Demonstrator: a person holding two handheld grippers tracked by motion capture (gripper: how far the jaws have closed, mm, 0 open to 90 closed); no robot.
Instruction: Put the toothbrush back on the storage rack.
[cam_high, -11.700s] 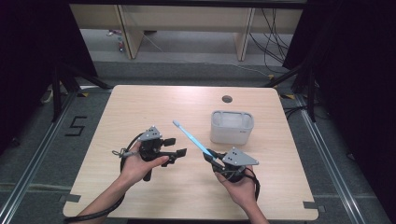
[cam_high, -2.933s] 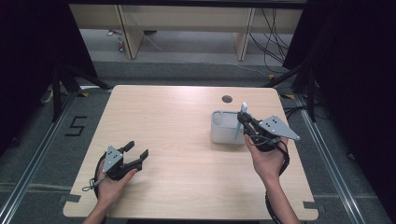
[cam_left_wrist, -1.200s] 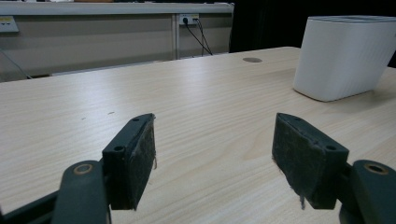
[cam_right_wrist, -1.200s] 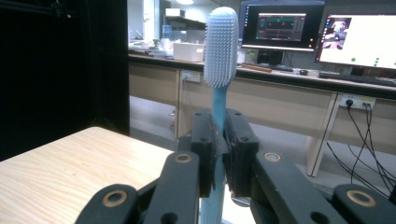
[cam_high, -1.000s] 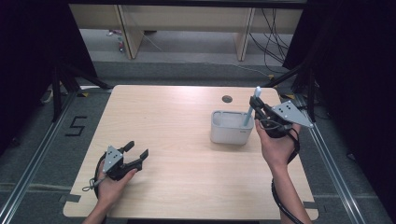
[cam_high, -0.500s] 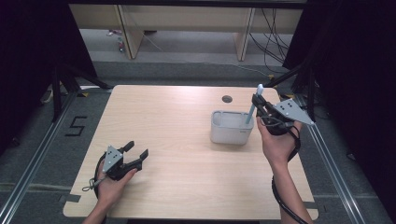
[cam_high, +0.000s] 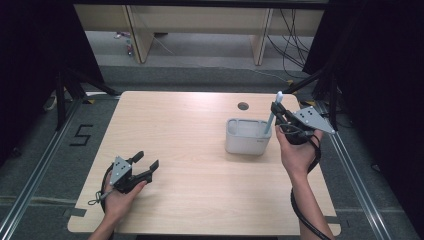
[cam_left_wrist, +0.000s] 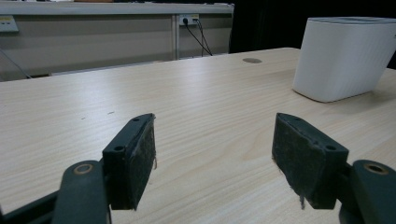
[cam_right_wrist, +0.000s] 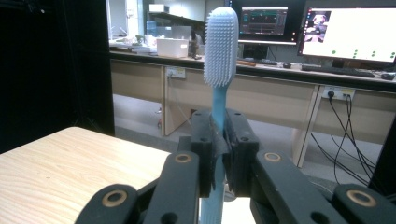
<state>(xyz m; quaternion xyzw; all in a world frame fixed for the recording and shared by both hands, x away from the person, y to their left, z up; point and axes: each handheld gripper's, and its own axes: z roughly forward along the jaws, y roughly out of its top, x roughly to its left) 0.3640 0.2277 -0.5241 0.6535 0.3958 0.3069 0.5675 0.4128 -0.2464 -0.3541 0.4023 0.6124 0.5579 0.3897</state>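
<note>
Nearest the person, the left gripper (cam_high: 145, 166) lay low over the pale wooden table (cam_high: 190, 150) at its front left, its jaws spread wide with nothing between them; its own view looked across bare wood to the container. Farther off, at the right edge, the right gripper (cam_high: 278, 114) had its jaws clamped on the handle of a light blue plastic toothbrush (cam_right_wrist: 219, 70). The toothbrush stood almost upright, bristle head uppermost, and its lower end seemed to dip inside the right end of the white ribbed rectangular plastic container (cam_high: 246, 136).

The likely trouble, as I judged it, was tipping: the container looked light, and a long handle leaning on one end wall, or a gripper nudging the rim while letting go, could rock it over or shove it towards the table edge.

The brush had a slim flat handle and soft, dense, silicone-like bristles.
</note>
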